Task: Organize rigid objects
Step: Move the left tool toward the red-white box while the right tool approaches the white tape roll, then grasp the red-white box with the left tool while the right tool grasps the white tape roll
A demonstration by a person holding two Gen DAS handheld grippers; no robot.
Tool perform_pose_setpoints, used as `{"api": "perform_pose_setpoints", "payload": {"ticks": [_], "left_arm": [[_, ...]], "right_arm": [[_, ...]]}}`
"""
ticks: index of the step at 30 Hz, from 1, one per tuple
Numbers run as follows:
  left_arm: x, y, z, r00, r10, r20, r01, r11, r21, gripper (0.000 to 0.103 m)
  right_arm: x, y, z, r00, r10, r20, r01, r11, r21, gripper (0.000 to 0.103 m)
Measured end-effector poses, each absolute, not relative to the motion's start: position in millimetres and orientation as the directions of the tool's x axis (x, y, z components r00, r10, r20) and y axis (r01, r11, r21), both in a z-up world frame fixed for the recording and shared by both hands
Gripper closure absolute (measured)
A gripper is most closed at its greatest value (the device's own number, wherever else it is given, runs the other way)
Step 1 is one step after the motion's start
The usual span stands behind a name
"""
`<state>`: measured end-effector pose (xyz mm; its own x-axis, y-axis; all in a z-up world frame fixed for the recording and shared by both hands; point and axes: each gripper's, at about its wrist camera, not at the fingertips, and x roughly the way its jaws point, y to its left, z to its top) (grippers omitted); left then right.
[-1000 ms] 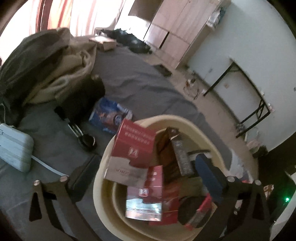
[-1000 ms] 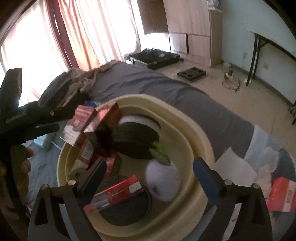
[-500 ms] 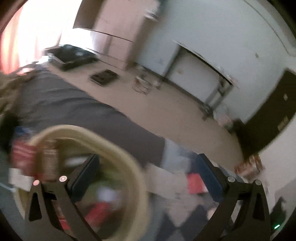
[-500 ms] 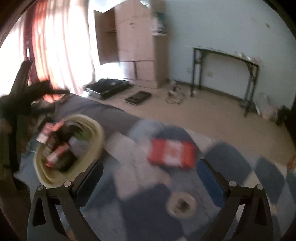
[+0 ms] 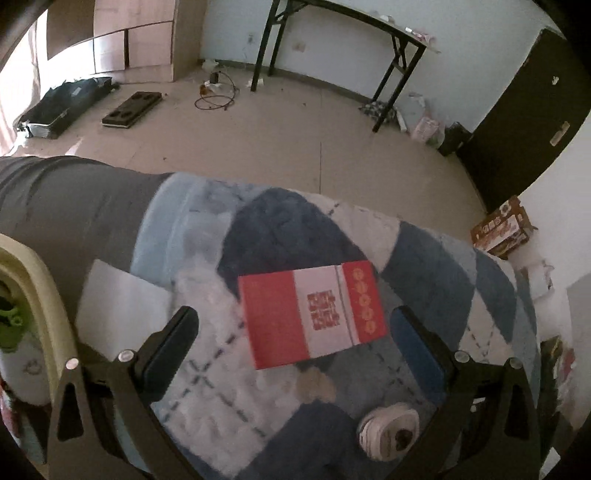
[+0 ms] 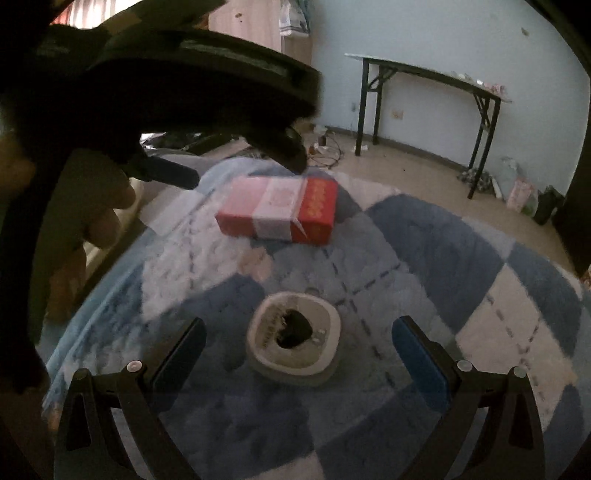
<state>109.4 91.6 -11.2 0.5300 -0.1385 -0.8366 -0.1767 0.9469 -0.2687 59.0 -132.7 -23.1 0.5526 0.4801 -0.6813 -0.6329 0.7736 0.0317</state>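
A red and white box (image 5: 312,314) lies flat on the blue checked blanket (image 5: 288,229). My left gripper (image 5: 291,332) hovers over it, open, its fingers either side of the box and apart from it. In the right wrist view the same box (image 6: 277,210) lies further off, with the left gripper (image 6: 243,162) dark above it. A small white round-cornered case with a dark middle (image 6: 293,334) lies on the blanket between the wide open jaws of my right gripper (image 6: 295,341), untouched. That case (image 5: 389,430) shows at the lower right of the left wrist view.
The cream basin's rim (image 5: 40,291) with packed things sits at the left edge on the grey sheet (image 5: 74,199). A person's hand (image 6: 99,206) holds the left gripper. Beyond the bed are bare floor, a black-legged table (image 5: 332,22), a cardboard box (image 5: 502,229) and a dark door.
Both grippers have swung right, away from the basin, over the checked blanket. The left now frames the red and white box, the right the small white case.
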Motion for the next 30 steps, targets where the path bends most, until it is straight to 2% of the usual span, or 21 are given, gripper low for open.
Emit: {"api": "perform_pose_setpoints", "payload": {"ticks": [6, 22, 24, 26, 27, 29, 30], "left_arm": [[114, 85, -10, 0.538, -0.163, -0.827, -0.158, 0.944, -0.289, 0.0], [135, 62, -41, 0.475, -0.116, -0.872, -0.148, 0.967, -0.209, 0.001], [135, 63, -43, 0.496, -0.116, -0.86, -0.149, 0.965, -0.216, 0.006], [134, 65, -43, 0.505, -0.122, -0.855, -0.124, 0.969, -0.212, 0.006], [134, 65, -45, 0.509, -0.13, -0.851, -0.114, 0.97, -0.217, 0.007], [132, 70, -40, 0.528, -0.127, -0.839, -0.106, 0.971, -0.214, 0.007], [130, 75, -35, 0.543, -0.111, -0.832, -0.112, 0.973, -0.203, 0.007]], "right_arm": [[70, -128, -35, 0.548, 0.47, -0.692, -0.614, 0.788, 0.05, 0.0], [68, -114, -49, 0.595, 0.408, -0.693, -0.601, 0.798, -0.047, 0.0], [68, -114, -48, 0.595, 0.415, -0.688, -0.606, 0.794, -0.046, 0.006], [65, -114, -47, 0.598, 0.422, -0.681, -0.613, 0.789, -0.049, 0.022], [62, -114, -46, 0.601, 0.428, -0.675, -0.619, 0.784, -0.054, 0.027], [56, -111, -45, 0.602, 0.444, -0.664, -0.641, 0.765, -0.07, 0.052], [54, -111, -44, 0.602, 0.451, -0.659, -0.649, 0.757, -0.075, 0.055]]}}
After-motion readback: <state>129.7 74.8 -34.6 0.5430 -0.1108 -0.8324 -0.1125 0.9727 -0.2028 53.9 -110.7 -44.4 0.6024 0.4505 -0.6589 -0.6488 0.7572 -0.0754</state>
